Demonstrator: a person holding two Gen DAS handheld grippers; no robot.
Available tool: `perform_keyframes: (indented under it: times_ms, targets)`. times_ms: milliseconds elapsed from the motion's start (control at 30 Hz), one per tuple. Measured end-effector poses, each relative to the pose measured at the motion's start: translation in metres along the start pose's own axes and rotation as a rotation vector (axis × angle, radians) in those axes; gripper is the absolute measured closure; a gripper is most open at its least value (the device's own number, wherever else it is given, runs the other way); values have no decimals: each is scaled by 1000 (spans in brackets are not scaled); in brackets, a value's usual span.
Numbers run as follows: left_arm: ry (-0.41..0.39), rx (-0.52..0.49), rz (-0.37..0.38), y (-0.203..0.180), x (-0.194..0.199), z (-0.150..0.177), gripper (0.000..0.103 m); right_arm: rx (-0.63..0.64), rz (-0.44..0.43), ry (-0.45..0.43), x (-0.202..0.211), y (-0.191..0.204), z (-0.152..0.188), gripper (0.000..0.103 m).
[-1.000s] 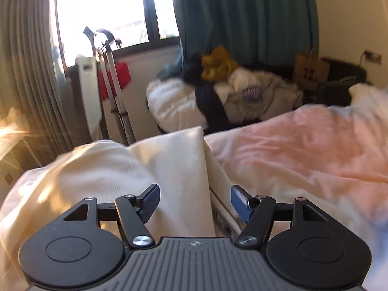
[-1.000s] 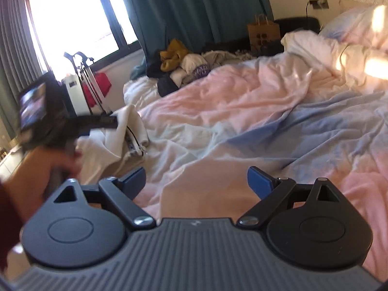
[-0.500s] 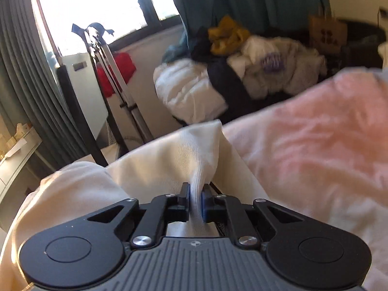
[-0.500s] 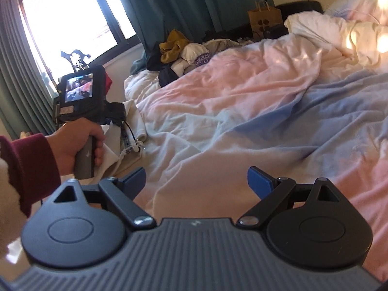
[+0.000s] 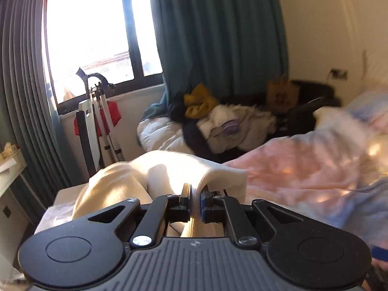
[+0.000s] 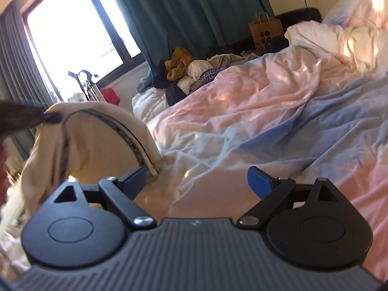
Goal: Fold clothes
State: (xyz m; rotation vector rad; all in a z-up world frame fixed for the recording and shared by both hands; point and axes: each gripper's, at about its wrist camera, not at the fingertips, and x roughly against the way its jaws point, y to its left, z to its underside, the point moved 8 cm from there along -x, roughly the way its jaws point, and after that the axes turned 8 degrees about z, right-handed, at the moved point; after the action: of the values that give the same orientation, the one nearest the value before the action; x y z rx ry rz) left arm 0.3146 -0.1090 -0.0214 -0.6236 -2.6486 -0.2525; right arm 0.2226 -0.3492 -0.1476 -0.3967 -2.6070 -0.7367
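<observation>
A cream garment with a dark patterned neck trim hangs lifted above the left edge of the bed. My left gripper is shut on a fold of it. In the right wrist view the garment drapes at the left, held up by the blurred left gripper's tip. My right gripper is open and empty, low over the pink and blue duvet, with its left finger close to the garment's trim.
A pile of clothes lies on a white bundle beyond the bed's far side. A brown paper bag stands by the wall. Teal curtains, a window and a folded metal stand are at the left. Pillows lie at the far right.
My left gripper closed on the cream garment and lifted it up off the bed. My right gripper stayed open and moved closer to the garment.
</observation>
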Motion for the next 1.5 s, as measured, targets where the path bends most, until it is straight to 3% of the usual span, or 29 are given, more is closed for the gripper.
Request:
perform_keyframes:
  times_ms: [167,333,533,700,767,900,967,1033,1067,1100,1233,1400,1500]
  targets:
    - [-25,141,41,-13,73,67,96,-189,-140,53,16,-11,-4,11]
    - [-21,253,33,-13,101,127,95,-476,-319,211,16,-21,12,9]
    - [-46,364,41,6,115,143,95,-587,-475,377,-4,11,33,9]
    - [-85,446,46,26,117,147,95,-550,-513,478,-56,59,31,9]
    - [-99,479,44,35,116,147,95,-606,-513,538,-86,69,38,9]
    - [-131,508,40,48,110,143,95,-640,-431,610,-142,70,58,28]
    - [-144,513,48,51,105,141,95,-631,-439,602,-154,73,61,40]
    - [-146,491,54,51,99,142,95,-621,-450,579,-159,75,58,58]
    - [-142,477,57,50,96,143,95,-610,-450,555,-159,76,55,75]
    - [-136,473,65,49,93,145,95,-598,-448,530,-158,76,50,82]
    - [-109,480,106,48,86,150,94,-457,-408,392,-144,81,17,97]
    - [-68,437,157,33,78,156,91,-348,-423,117,-89,79,-53,97]
    - [-58,405,222,17,77,158,79,-297,-427,-24,-50,72,-96,97]
